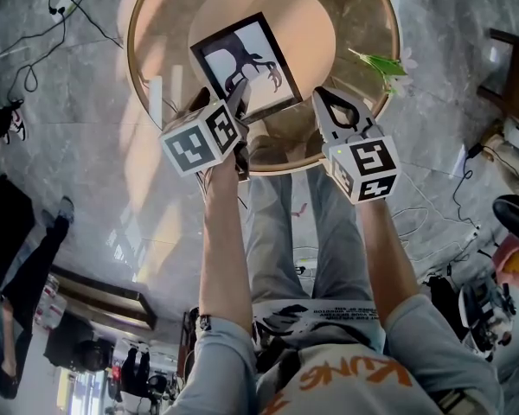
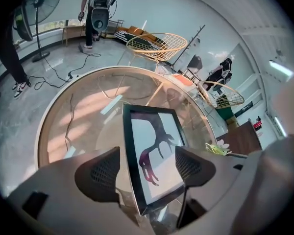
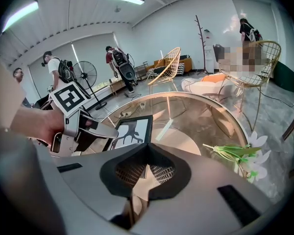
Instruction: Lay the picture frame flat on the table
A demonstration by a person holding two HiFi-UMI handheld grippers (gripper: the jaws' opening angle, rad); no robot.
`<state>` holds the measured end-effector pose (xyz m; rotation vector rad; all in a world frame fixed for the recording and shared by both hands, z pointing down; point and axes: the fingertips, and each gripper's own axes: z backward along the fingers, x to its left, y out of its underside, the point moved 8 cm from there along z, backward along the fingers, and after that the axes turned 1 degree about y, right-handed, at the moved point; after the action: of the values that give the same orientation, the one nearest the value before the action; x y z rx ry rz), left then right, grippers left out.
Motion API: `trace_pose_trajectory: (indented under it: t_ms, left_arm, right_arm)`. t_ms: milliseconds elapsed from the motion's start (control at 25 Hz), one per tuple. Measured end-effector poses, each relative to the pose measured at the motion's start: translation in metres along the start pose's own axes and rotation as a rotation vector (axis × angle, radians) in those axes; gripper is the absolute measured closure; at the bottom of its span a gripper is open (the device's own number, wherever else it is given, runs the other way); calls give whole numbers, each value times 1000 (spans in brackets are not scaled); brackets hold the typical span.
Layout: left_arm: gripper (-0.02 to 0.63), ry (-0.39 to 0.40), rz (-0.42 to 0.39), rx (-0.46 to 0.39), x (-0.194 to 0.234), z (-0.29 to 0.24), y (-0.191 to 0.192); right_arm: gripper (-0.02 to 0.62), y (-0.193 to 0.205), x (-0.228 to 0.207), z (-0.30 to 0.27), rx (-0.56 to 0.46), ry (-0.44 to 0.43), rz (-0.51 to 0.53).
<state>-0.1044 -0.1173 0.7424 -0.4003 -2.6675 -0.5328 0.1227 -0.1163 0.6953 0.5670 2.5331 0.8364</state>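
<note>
A black picture frame with an antler-like print lies flat, face up, on the round glass table. My left gripper is at the frame's near edge, and its jaws stand wide apart. In the left gripper view the frame shows between the two pads, which do not press on it. My right gripper hovers over the table's near rim, to the right of the frame. Its jaws are shut with nothing between them. The right gripper view shows the frame and the left gripper at its left.
A green artificial flower stem lies near the table's right rim. Wire chairs, a standing fan and people stand beyond the table. Cables run over the marble floor.
</note>
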Motion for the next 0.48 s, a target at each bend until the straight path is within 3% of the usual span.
trace_pose_trajectory:
  t_ms: [240, 480]
  left_arm:
    - [265, 12, -29, -88, -2, 6, -7]
    - [519, 79, -59, -142, -14, 10, -2]
  right_arm:
    - [597, -6, 3, -4, 1, -4, -38]
    - [597, -7, 3, -7, 0, -5, -49]
